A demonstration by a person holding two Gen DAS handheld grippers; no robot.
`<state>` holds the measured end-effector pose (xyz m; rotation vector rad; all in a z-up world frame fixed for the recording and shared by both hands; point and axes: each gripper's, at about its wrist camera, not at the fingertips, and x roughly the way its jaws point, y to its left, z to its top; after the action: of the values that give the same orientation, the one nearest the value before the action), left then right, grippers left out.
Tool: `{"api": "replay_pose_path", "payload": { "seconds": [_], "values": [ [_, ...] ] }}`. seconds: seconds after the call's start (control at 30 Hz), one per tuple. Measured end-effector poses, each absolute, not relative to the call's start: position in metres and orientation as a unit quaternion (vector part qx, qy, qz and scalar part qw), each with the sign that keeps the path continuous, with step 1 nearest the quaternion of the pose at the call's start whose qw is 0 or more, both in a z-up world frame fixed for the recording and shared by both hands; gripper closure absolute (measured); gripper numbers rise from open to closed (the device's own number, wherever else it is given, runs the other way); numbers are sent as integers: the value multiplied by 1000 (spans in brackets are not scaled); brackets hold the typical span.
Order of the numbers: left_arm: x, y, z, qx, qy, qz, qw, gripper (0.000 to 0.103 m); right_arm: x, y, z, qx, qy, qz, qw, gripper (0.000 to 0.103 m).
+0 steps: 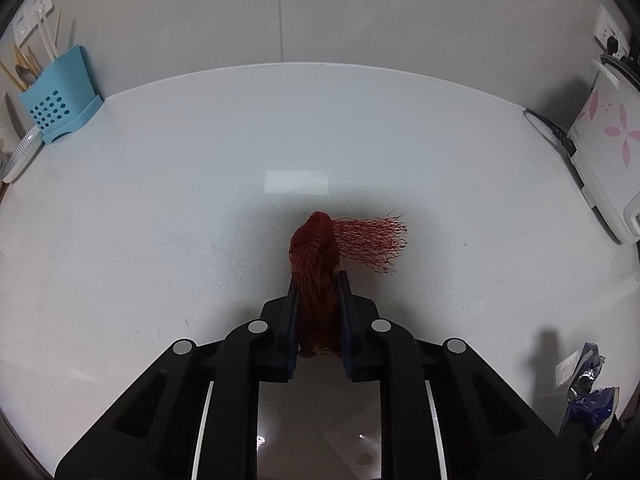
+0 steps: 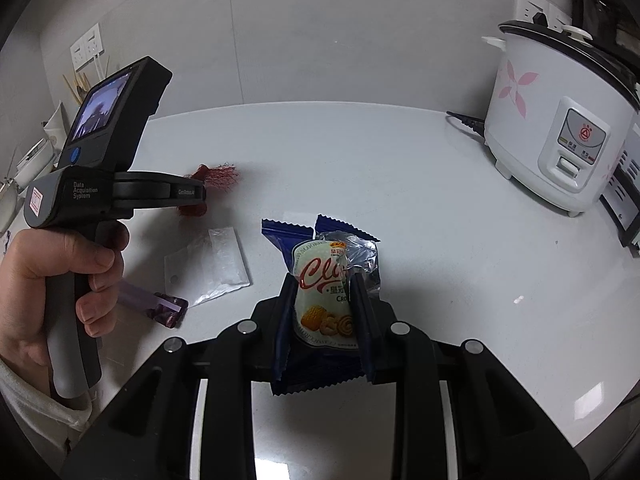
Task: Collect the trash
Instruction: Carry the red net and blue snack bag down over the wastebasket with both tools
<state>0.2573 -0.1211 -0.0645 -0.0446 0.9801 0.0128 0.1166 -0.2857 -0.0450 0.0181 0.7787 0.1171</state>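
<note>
Left wrist view: low in the centre of the frame, the left gripper [image 1: 318, 300] has its jaws clenched on a bunch of red mesh netting [image 1: 320, 248], with a loose fringe of the net fanning out to the right above the fingertips. The white counter [image 1: 160, 200] around it is bare in this view. A blue utensil holder [image 1: 60, 100] with chopsticks stands at the upper left, part of a white rice cooker [image 1: 604, 152] with pink flowers shows at the right edge, and a crumpled blue wrapper [image 1: 588, 396] sits at the lower right edge. Right wrist view: at the lower centre, the right gripper [image 2: 326, 304] is grasping a blue biscuit wrapper [image 2: 326, 292] with a torn foil top, its pads pressed against both sides. At the left of the frame a hand [image 2: 52, 280] holds the other gripper by its handle, its tip closed on the red netting at centre left. Just below it on the counter lie a clear plastic packet [image 2: 208, 268] and, at lower left, a small purple wrapper [image 2: 160, 304], neither being touched. The rice cooker stands at the upper right. No bin or bag shows in either view. As a judgement, collection is partway: two pieces are in hand but not yet dropped anywhere, and at least two more are left to gather.
</note>
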Motion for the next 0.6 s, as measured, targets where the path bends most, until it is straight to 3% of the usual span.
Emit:
{"api": "replay_pose_path", "payload": {
  "seconds": [0.6],
  "values": [
    [163, -86, -12, -23, 423, 1, 906, 89, 70, -276, -10, 15, 345, 60, 937, 78]
  ]
}}
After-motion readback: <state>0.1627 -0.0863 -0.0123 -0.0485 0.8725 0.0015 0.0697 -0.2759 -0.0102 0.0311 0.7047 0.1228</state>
